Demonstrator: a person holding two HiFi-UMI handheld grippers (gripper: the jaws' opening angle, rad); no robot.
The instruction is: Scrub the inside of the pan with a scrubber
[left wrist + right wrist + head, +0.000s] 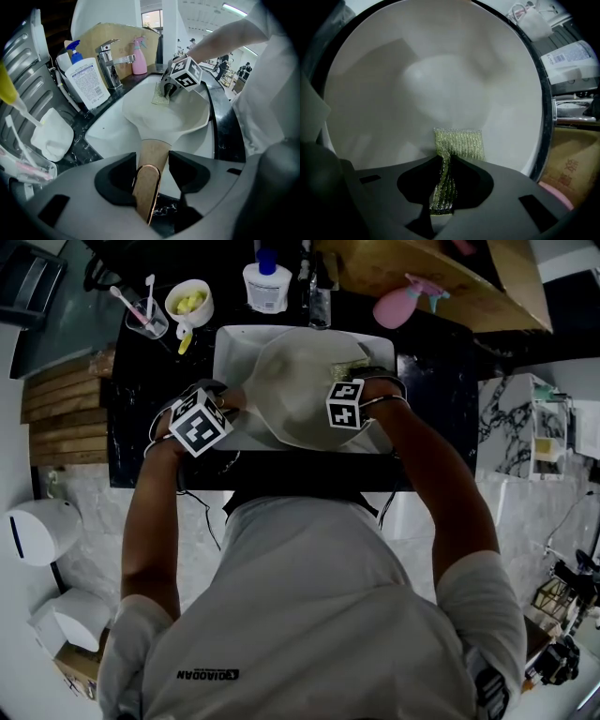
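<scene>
Desk: black marble top [141, 418] with a white sink [230, 348] set into it, right in front of you.
Pan: cream inside, dark rim [300, 385]. It sits tipped over the sink, with its handle [146, 187] pointing at your left side.
Left claw: [151, 165] clamped on the pan's wood-tone handle. The copper-ringed end of the handle pokes back past the jaws.
Right claw: [444, 160] jaws pinched tight on the green scrubber [461, 144]. One end is crumpled between them and the flat part sticks out ahead.
Scrubber position: the flat part lies against the pan's inner wall, on the side away from the handle.
Behind sink: a chrome faucet [110, 65], a white pump bottle with a blue top [267, 282], a pink spray bottle [403, 304] and a cardboard panel [117, 37].
Left of sink: a clear cup holding toothbrushes [145, 320], with a white cup of yellow pieces [189, 304] just beside it.
</scene>
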